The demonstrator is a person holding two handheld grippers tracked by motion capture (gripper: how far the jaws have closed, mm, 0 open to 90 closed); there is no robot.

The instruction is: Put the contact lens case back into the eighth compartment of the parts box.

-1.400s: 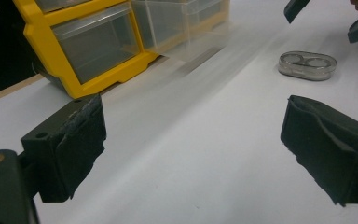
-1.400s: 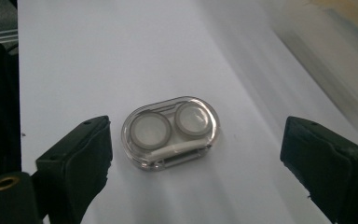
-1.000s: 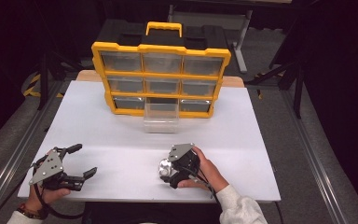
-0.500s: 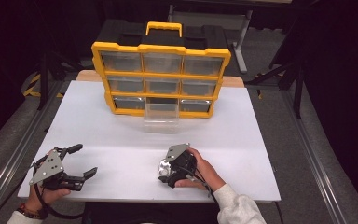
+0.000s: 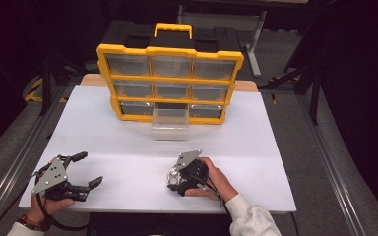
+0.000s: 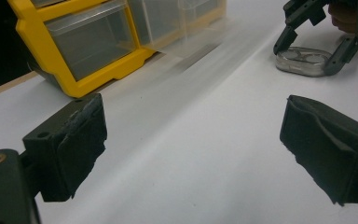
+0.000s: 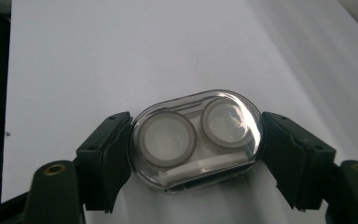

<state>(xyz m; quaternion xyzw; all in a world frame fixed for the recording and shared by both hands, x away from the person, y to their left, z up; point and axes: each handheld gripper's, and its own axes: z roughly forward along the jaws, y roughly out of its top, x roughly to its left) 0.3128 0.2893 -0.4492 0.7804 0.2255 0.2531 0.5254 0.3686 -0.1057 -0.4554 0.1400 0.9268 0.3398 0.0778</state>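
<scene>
right tongs (image 7: 196, 140) clamp clear case (image 7: 196, 137) | left tongs (image 5: 81, 169) agape, low

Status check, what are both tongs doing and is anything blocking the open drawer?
Left tongs open, empty. Right tongs shut on clear lens case, on table. Bottom-middle drawer pulled out of yellow organizer; nothing in the way.

case (image 7: 196, 139): clear oval plastic, two round wells side by side, lid closed
pose: flat on the white table (image 5: 128, 147), jaws touching both ends
place: table's 6 o'clock edge
organizer (image 5: 170, 81): yellow, upright at 12 o'clock
drawer (image 5: 170, 123): clear, bottom-middle, pulled out
</scene>
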